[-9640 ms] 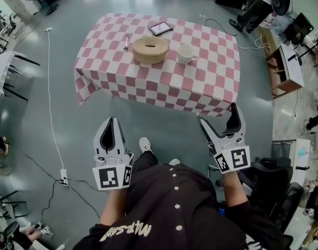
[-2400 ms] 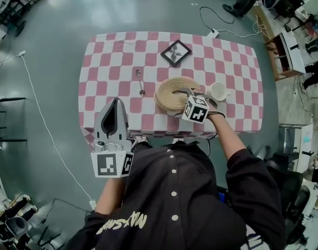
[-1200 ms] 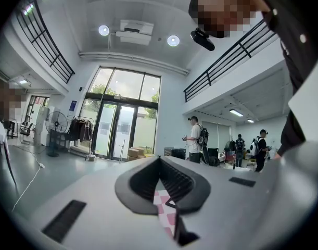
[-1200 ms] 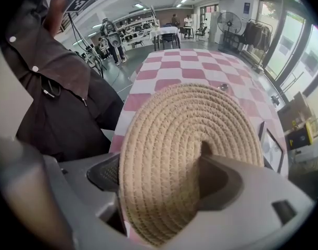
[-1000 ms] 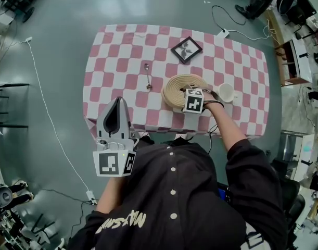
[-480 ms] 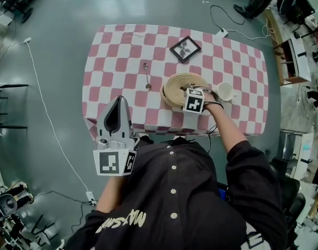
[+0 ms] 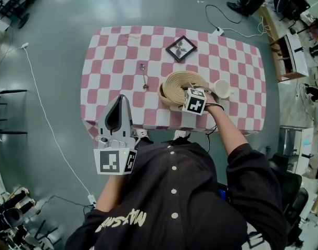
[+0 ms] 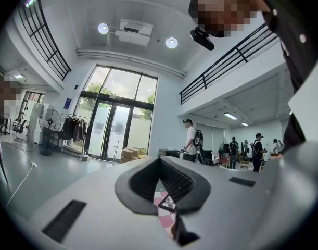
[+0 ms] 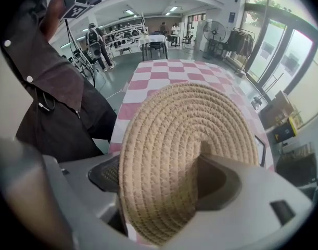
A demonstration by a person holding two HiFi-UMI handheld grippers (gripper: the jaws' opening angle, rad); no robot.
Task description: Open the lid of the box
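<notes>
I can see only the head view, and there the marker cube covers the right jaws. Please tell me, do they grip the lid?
Observer: Yes. In the right gripper view the right gripper is shut on the woven lid, with one jaw on each face, near the rim.
Operator: And the left one, does it hold something?
Observer: No. In the left gripper view the left gripper is shut with nothing in it. Only the checked cloth shows through the gap behind its tips.

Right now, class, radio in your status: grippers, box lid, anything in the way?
Left gripper shut, empty, off the table. Right gripper clamped on woven lid's edge. Cup beside box, not touching.
</notes>
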